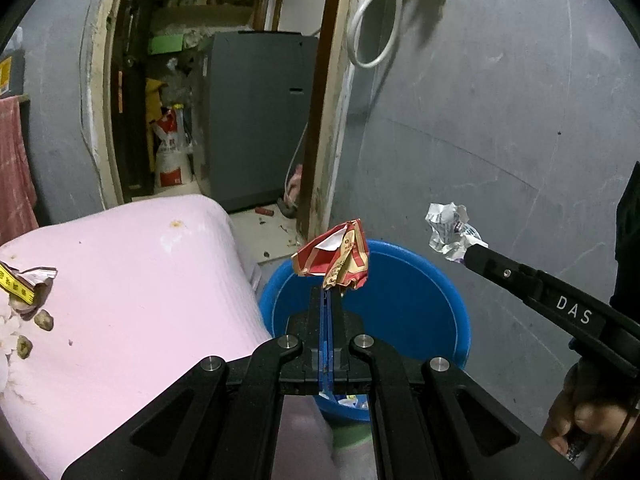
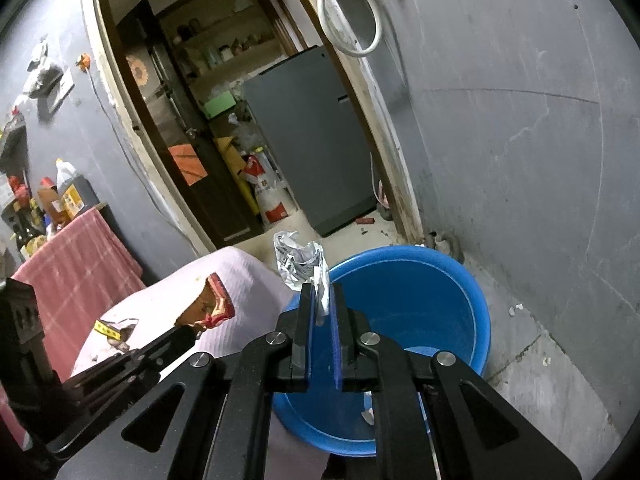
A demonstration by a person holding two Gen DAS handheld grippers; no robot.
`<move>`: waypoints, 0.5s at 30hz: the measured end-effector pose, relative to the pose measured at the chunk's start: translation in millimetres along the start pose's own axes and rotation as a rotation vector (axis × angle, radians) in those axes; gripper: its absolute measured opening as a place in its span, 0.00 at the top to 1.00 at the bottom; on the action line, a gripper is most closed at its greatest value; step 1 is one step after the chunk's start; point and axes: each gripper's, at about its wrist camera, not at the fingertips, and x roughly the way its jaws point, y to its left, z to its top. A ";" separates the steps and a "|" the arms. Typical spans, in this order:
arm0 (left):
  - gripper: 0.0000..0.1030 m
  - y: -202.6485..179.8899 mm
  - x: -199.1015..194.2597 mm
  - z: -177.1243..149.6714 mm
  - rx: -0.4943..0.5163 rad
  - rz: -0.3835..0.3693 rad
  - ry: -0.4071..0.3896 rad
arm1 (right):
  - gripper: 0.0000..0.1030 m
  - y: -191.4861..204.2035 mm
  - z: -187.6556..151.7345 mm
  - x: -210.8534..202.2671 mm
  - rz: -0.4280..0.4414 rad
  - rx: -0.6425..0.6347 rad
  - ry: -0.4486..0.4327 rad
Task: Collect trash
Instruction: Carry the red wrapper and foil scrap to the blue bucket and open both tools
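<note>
Two wrappers (image 1: 334, 258) (image 2: 302, 264), one basin (image 1: 448, 280)

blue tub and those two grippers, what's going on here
A person is collecting trash with a hand-held gripper in each hand. The left hand-held gripper is shut on a crumpled red and gold wrapper, and the right hand-held gripper is shut on a crumpled white paper. Both pieces are held above the blue tub, beside the pink-covered surface, not yet dropped.
</note>
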 end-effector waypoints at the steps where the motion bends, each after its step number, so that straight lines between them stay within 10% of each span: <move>1: 1.00 -0.1 1.4 0.0 0.001 0.000 0.007 | 0.94 0.3 0.6 1.5 -0.001 0.001 0.005; 15: 1.00 6.2 21.1 -2.0 -0.016 0.006 0.093 | 0.93 -9.4 0.5 11.6 -0.020 0.047 0.055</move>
